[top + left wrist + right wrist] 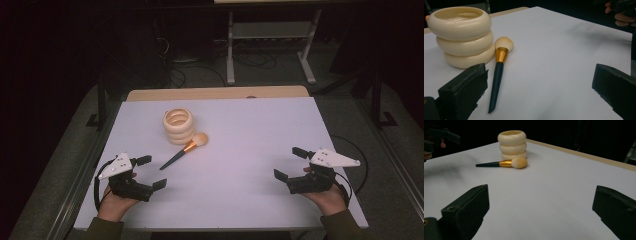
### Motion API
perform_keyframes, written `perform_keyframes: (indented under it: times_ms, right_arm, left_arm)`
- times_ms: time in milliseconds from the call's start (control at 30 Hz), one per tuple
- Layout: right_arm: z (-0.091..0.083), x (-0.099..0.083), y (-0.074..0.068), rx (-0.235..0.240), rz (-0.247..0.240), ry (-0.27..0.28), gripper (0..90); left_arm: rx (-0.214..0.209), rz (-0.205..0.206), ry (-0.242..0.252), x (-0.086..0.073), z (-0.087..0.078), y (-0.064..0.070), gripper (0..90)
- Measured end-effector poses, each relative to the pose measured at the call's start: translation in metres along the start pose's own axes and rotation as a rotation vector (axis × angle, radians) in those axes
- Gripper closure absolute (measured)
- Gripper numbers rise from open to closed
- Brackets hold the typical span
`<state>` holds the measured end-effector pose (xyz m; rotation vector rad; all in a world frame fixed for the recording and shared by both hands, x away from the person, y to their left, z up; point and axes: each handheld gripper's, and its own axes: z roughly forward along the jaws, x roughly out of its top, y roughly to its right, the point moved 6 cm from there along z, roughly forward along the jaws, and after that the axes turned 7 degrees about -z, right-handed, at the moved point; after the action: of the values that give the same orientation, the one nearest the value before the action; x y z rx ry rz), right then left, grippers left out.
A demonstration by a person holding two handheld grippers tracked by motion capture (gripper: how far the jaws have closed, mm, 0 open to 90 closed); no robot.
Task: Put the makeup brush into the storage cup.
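Note:
A cream holder shaped like three stacked rings [179, 126] [464, 35] [512, 144] stands upright on the white table [240, 150], left of its middle. A makeup brush [184, 150] [499, 70] [504, 164] with a dark handle, gold ferrule and pale head lies flat beside it, the head touching the holder's base. My left gripper [151, 172] [539, 92] rests open at the near left, its jaws empty, just short of the handle's tip. At the near right my right gripper [290, 163] [541, 212] is open and empty too.
The table's wooden far edge [215, 93] runs behind the holder. Beyond it stand a metal frame's legs [231, 50] and loose cables [190, 70] on the floor. In the left gripper view, the other hand [621, 15] appears at the top right.

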<state>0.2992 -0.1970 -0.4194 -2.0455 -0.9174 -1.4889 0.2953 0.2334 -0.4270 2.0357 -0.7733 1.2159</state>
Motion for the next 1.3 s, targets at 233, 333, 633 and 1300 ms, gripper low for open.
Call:
perform_keyframes:
  times_ms: [233,333,633,1300]
  right_arm:
    - [0.0002,-0.0005,0.0007,0.001,-0.003,-0.001,0.2]
    - [0.0001,-0.0004,0.0009,0.0,0.0,0.0,0.3]
    - [0.0003,-0.0003,0.0013,-0.004,0.004,0.0,0.3]
    - [-0.0002,-0.0002,0.0015,-0.005,-0.004,0.001,0.3]
  left_arm:
    - [0.003,0.002,-0.007,-0.0017,0.0009,-0.0005,0.0]
    - [0.004,0.003,-0.007,-0.0016,0.0008,-0.0007,0.0]
    - [0.003,0.0,-0.005,-0.002,-0.0003,-0.0004,0.0]
    - [0.008,0.002,-0.002,-0.0021,-0.0017,-0.0017,0.0]
